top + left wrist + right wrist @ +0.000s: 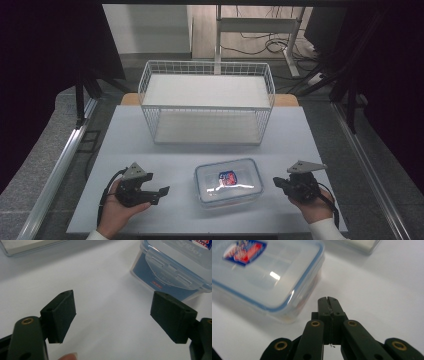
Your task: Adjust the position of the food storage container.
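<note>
A clear plastic food container (pixel 229 183) with a blue-sealed snap lid and a red-and-blue label lies flat on the white surface (pixel 165 150), near the person's edge and roughly midway between the two hands. Behind it, toward the far side of the surface, stands a white wire basket (pixel 206 102), well apart from the container.

The left tongs (pixel 161 192) sit to the container's left, held low over the surface and pointing toward it. In the left gripper view the two black pads (pixel 61 315) stand wide apart with bare surface between them, gripping nothing; one latched short end of the container (pixel 172 272) lies ahead and off to one side, not touched.

The right tongs (pixel 276 182) are just beside the container's right end. In the right gripper view the jaws are pressed fully together (pixel 328 305) with nothing between them, their tips close to the container's corner (pixel 294 307) but apart from it.
</note>
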{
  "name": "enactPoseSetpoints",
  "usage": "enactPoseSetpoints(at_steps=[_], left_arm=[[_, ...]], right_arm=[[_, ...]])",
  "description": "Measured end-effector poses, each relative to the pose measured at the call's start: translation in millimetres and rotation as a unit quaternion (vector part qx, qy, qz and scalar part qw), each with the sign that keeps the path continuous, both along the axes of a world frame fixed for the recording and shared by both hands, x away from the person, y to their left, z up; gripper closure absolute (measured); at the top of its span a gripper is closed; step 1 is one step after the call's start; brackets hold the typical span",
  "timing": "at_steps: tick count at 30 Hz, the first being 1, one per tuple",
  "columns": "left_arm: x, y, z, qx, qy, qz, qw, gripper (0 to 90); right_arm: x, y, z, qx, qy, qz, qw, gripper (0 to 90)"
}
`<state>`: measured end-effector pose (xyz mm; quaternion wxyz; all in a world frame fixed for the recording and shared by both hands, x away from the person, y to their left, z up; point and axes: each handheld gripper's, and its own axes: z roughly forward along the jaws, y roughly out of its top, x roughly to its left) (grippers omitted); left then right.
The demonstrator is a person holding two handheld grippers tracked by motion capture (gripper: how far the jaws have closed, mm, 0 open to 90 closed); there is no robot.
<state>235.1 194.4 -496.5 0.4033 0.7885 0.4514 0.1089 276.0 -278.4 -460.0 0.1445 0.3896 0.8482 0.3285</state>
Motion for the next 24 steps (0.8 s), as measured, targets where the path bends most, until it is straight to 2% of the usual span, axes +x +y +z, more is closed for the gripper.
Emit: enactPoseSetpoints(at_steps=[1,5,11,20,21,24], left_arm=[[0.0,0.7,0.0,0.000,0.002,0.002,1.0000,20.3],[1.0,1.5,-0.6,0.001,0.004,0.004,1.0000,20.3],[0.9,3.1,0.4,-0.001,0.002,0.008,1.0000,20.3],[1.5,6.6,1.2,-0.005,0.002,0.014,0.9999,20.3],[1.6,6.8,1.2,-0.004,0.001,0.014,0.9999,20.4],[2.0,7.4,1.4,-0.006,0.001,0.017,0.9998,20.4]], right_arm=[[0.2,2.2,-3.4,-0.008,0.008,0.005,0.9999,88.9],[1.1,5.7,-7.9,-0.014,0.018,0.013,0.9997,88.9],[0.5,11.4,-12.6,-0.017,0.034,0.025,0.9990,88.9],[-2.2,25.3,-17.1,-0.033,0.040,0.051,0.9974,88.9],[-3.0,28.5,-18.7,-0.043,0.039,0.055,0.9968,88.9],[-3.8,30.5,-19.7,-0.041,0.042,0.056,0.9967,88.9]])
